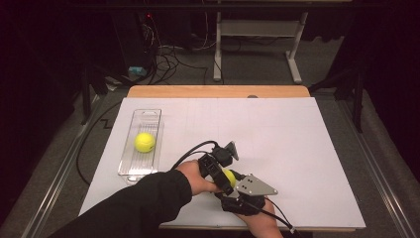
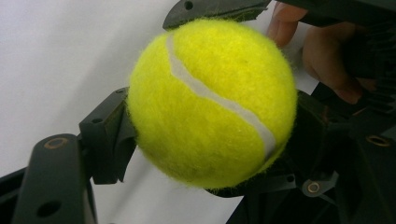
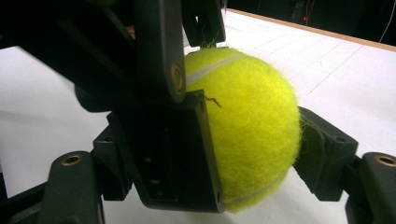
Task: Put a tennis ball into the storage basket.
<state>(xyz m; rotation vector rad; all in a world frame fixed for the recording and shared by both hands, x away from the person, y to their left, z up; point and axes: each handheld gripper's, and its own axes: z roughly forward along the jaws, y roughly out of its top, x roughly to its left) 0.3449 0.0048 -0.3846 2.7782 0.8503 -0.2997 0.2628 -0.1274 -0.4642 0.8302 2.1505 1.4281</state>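
Observation:
A yellow tennis ball [image 1: 229, 177] [image 2: 212, 102] [image 3: 252, 130] hangs just above the white table near its front edge, caught between both grippers. My left gripper [image 1: 224, 173] comes in from the left on a black-sleeved arm, and its jaws press the ball's two sides. My right gripper [image 1: 235, 182], with the grey plate on top, reaches up from the front edge. One of its pads [image 3: 322, 154] lies against the ball, while its other jaw is partly hidden behind the left gripper's jaw. A second tennis ball [image 1: 144, 142] lies in a clear tray [image 1: 148, 115].
The clear tray stands lengthwise at the table's left side. White paper [image 1: 297, 144] covers the tabletop, with a wooden edge [image 1: 218, 91] at the back. Cables and desk legs [image 1: 295, 64] are on the floor beyond.

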